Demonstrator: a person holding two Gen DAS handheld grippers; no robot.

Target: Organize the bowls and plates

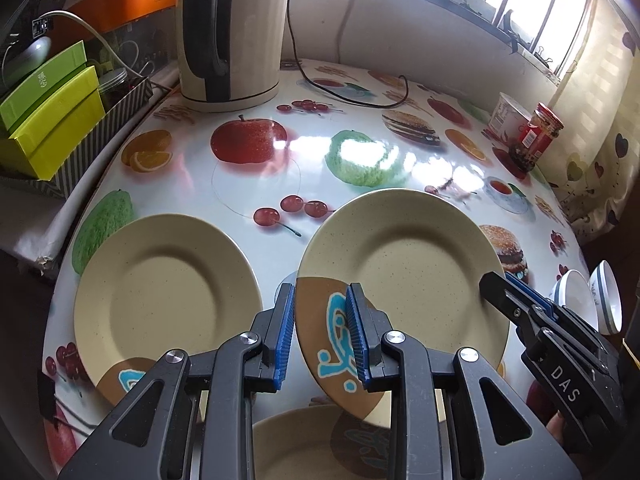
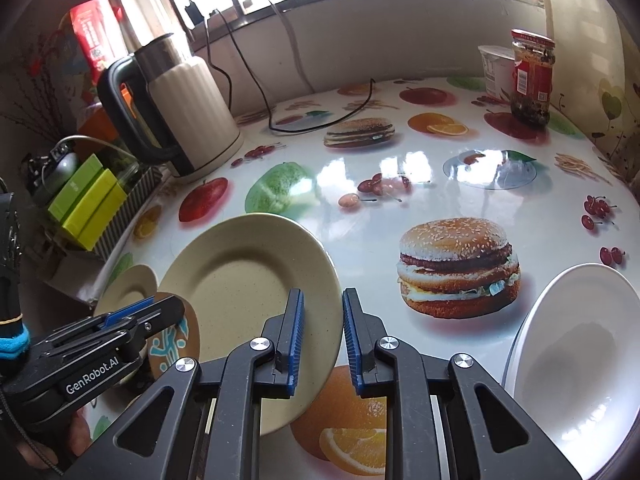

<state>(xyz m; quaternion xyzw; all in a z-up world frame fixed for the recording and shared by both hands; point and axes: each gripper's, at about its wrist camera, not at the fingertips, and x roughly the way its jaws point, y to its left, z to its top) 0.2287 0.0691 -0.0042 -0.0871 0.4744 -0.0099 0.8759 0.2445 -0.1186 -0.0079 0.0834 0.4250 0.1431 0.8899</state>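
My left gripper [image 1: 320, 332] is shut on the brown-and-blue rim of a beige plate [image 1: 404, 280] and holds it tilted above the table. The same plate shows in the right wrist view [image 2: 248, 280]. A second beige plate [image 1: 168, 296] lies flat on the table to the left. A third beige plate [image 1: 296, 444] lies under my left gripper. My right gripper [image 2: 323, 336] is open, its left finger beside the held plate's right rim. White bowls [image 2: 576, 360] stand at the right, also in the left wrist view [image 1: 588, 300].
A cream electric kettle [image 1: 236, 32] with its black cord stands at the back of the fruit-print table [image 1: 304, 152]. A striped box of green cartons [image 1: 52, 120] sits at the left edge. A red-lidded jar [image 2: 532, 76] and a white cup [image 2: 494, 68] stand at the back right.
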